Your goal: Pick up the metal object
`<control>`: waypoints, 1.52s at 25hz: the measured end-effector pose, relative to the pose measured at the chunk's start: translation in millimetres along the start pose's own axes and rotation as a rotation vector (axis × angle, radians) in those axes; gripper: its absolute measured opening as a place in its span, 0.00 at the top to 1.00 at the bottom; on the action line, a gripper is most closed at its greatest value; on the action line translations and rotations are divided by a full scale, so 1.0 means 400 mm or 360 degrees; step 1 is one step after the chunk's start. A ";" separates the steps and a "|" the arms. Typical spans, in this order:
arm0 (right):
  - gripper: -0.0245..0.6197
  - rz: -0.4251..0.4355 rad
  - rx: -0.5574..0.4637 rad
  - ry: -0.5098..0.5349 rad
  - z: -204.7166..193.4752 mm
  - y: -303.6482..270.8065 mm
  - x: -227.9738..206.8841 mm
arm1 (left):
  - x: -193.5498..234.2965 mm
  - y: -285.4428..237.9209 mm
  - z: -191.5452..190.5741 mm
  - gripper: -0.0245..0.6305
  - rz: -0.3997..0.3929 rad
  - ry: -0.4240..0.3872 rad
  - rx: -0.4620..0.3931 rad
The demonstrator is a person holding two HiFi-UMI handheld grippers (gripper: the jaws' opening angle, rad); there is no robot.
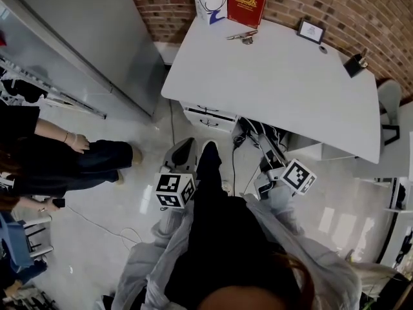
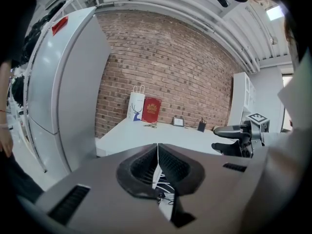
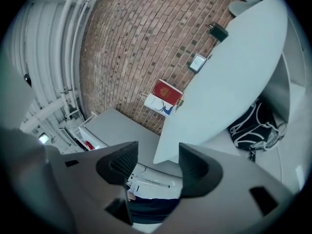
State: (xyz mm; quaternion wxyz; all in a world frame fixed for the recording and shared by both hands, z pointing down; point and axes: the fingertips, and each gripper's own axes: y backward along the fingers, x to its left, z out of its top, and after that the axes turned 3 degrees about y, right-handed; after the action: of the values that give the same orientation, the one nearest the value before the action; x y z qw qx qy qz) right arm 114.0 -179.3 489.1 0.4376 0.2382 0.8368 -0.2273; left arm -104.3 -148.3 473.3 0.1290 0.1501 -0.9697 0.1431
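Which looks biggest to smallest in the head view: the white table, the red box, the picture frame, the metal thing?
1. white table
2. red box
3. picture frame and metal object: they look about alike, so I won't rank them.

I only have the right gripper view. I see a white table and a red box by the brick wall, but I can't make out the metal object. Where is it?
Observer: In the head view, the metal object lies on the white table, at the far edge, just in front of the red box.
Operator: And the other hand-held gripper, open or shut?
Observer: The left hand-held gripper has its jaws together, with nothing between them.
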 end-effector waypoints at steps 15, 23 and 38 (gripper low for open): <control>0.57 0.0103 -0.0047 -0.0086 0.164 -0.214 -0.007 | 0.061 -0.269 0.106 0.93 -0.0066 -0.0021 0.0006; 0.58 0.0010 -0.0072 -0.0147 0.275 -0.338 -0.048 | 0.112 -0.437 0.181 0.93 -0.0114 -0.0022 0.0045; 0.58 -0.0060 -0.0107 -0.0252 0.390 -0.557 -0.105 | 0.226 -0.668 0.250 0.93 -0.0201 -0.0032 0.0102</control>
State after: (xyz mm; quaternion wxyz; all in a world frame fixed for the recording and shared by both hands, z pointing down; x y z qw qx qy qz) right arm 99.4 -453.9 482.5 0.5057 0.1888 0.8111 -0.2253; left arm -120.8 -447.4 471.0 0.1232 0.2163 -0.9545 0.1642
